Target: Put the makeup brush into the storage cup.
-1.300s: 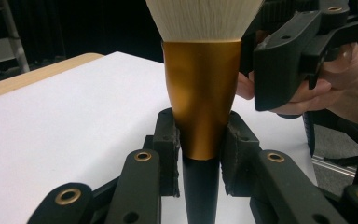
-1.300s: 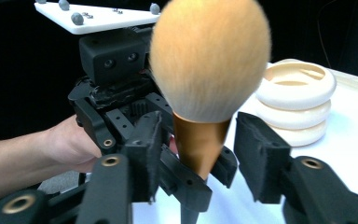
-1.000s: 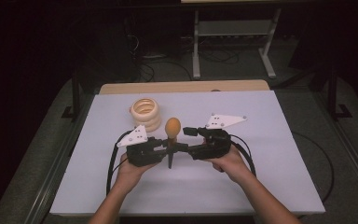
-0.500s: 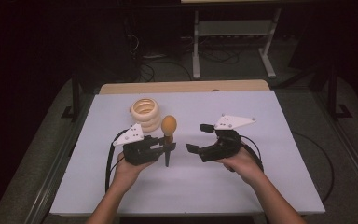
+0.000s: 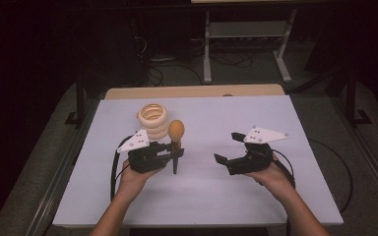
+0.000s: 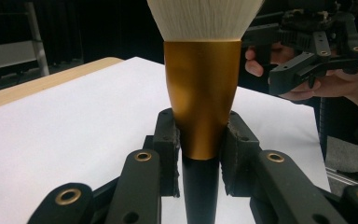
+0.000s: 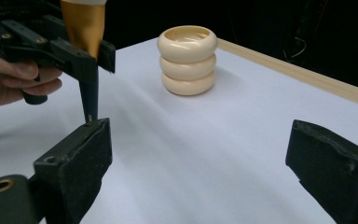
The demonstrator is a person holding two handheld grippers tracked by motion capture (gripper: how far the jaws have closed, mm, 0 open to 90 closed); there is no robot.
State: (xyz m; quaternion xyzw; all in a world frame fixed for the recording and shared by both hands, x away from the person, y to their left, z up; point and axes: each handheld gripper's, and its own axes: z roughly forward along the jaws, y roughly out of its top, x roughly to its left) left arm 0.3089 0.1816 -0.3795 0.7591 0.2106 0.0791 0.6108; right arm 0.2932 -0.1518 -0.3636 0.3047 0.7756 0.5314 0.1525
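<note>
Table (image 5: 285, 196), covered with a white sheet, carries at our left a cream ribbed holder of three stacked rings (image 5: 153, 119), standing upright and apart from both tools. Just right of it we find the left gripper (image 5: 173, 151) clamped on a makeup brush with gold metal ferrule, pale bristle head and black tapered handle (image 5: 175, 142), held upright, bristles up, handle tip just above the sheet. Farther right, well apart, the right gripper (image 5: 229, 147) has its jaws spread wide, holding nothing.

A brush (image 6: 202, 100) shows a satin gold metal ferrule and pale, soft bristles. The cream ringed holder (image 7: 188, 59) looks smooth, faintly glossy. The table (image 5: 295, 128) is matt white.
</note>
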